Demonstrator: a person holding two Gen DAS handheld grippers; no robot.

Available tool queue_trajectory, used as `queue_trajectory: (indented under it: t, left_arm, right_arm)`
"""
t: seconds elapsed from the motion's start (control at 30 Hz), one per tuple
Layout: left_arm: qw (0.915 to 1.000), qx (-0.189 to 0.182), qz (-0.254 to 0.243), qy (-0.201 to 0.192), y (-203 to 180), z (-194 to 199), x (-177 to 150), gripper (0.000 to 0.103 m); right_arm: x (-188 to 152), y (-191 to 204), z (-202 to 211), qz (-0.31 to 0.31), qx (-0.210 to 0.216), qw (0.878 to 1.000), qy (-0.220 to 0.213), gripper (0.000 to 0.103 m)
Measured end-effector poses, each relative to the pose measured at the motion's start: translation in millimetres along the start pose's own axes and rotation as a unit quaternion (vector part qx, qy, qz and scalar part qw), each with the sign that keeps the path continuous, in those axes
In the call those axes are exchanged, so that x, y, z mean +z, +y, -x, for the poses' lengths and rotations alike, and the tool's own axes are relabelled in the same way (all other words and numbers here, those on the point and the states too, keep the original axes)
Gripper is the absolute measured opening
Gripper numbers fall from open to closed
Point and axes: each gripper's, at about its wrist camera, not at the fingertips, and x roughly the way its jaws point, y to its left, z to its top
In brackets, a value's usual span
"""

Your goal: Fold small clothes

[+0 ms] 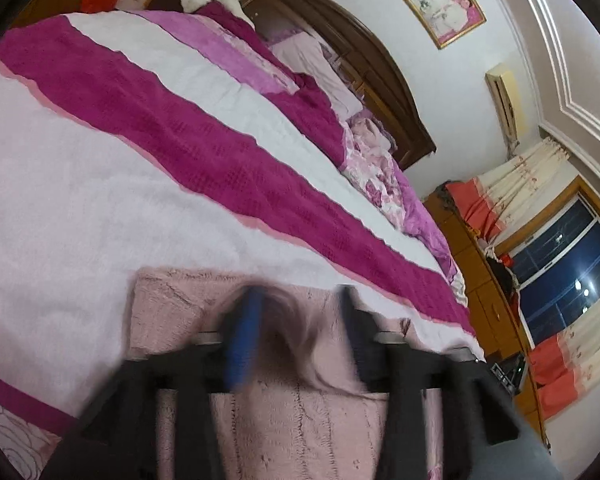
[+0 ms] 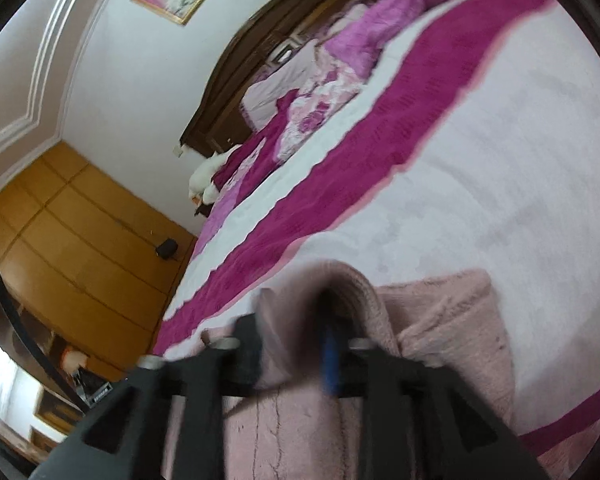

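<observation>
— Grippers first: what does the left gripper (image 1: 296, 320) hold?
— A bunched fold of the pink fleece garment (image 1: 300, 420) sits between its fingers, which stand moderately apart; blur hides whether they pinch it.
— And the right gripper (image 2: 296, 336)?
— Its fingers stand a moderate way apart too, with a raised hump of the same garment (image 2: 440, 320) between them, touching both. A firm grip can't be judged.
— Where's the garment?
— Under and ahead of both, on the striped blanket (image 1: 100, 180).
</observation>
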Motion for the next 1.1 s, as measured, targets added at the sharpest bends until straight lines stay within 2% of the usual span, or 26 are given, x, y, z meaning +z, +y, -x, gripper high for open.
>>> queue_trajectory:
  t: [0.03, 0.1, 0.27, 0.37, 0.43, 0.5, 0.57, 0.6, 0.7, 0.77, 0.83, 0.87, 0.97, 1.1]
  left_arm:
    - [1.0000, -0.001, -0.002, -0.007, -1, 3, 0, 0.033]
    - [0.9998, -0.001, -0.003, -0.021, -1, 10, 1, 0.034]
    - [0.9999, 0.012, -0.002, -0.010, -1, 16, -3, 0.035]
    - [0.9987, 0.048, -0.017, 0.006, -2, 21, -12, 0.035]
    - [0.9953, 0.087, -0.041, 0.012, -5, 29, -22, 0.035]
    - [0.9924, 0.109, -0.055, 0.017, -8, 36, -32, 0.034]
    - [0.9929, 0.105, -0.052, 0.020, -5, 46, -45, 0.035]
    - [0.9931, 0.103, -0.050, 0.023, -3, 49, -52, 0.035]
    - [0.9916, 0.111, -0.054, 0.038, -1, 50, -68, 0.034]
    - [0.9907, 0.116, -0.059, 0.039, -3, 51, -74, 0.033]
    - [0.9905, 0.118, -0.064, 0.032, -7, 55, -77, 0.015]
    - [0.9888, 0.127, -0.072, 0.028, -9, 57, -77, 0.011]
    - [0.9881, 0.131, -0.078, 0.022, -10, 61, -77, 0.000]
    - [0.9893, 0.128, -0.064, 0.026, -4, 62, -78, 0.000]
  right_arm:
    - [0, -3, 2, -0.010, 0.004, 1.000, -0.008, 0.061]
    - [3, -8, 8, -0.026, 0.019, 0.999, -0.018, 0.066]
    - [4, -7, 13, -0.014, 0.008, 1.000, -0.012, 0.066]
    - [-2, -2, 19, 0.004, -0.009, 1.000, 0.006, 0.066]
    - [-11, 4, 30, 0.035, -0.035, 0.999, 0.014, 0.066]
    - [-24, 12, 44, 0.082, -0.066, 0.994, 0.019, 0.066]
    - [-42, 21, 59, 0.137, -0.102, 0.985, 0.025, 0.066]
    - [-51, 24, 66, 0.160, -0.107, 0.981, 0.028, 0.066]
    - [-68, 24, 81, 0.179, -0.107, 0.977, 0.037, 0.065]
    - [-75, 18, 86, 0.173, -0.106, 0.978, 0.039, 0.059]
    - [-78, 13, 89, 0.166, -0.113, 0.979, 0.039, 0.033]
    - [-78, 12, 91, 0.165, -0.117, 0.979, 0.035, 0.027]
    - [-79, 13, 94, 0.167, -0.112, 0.979, 0.029, 0.025]
    - [-82, 13, 88, 0.175, -0.126, 0.976, 0.037, 0.027]
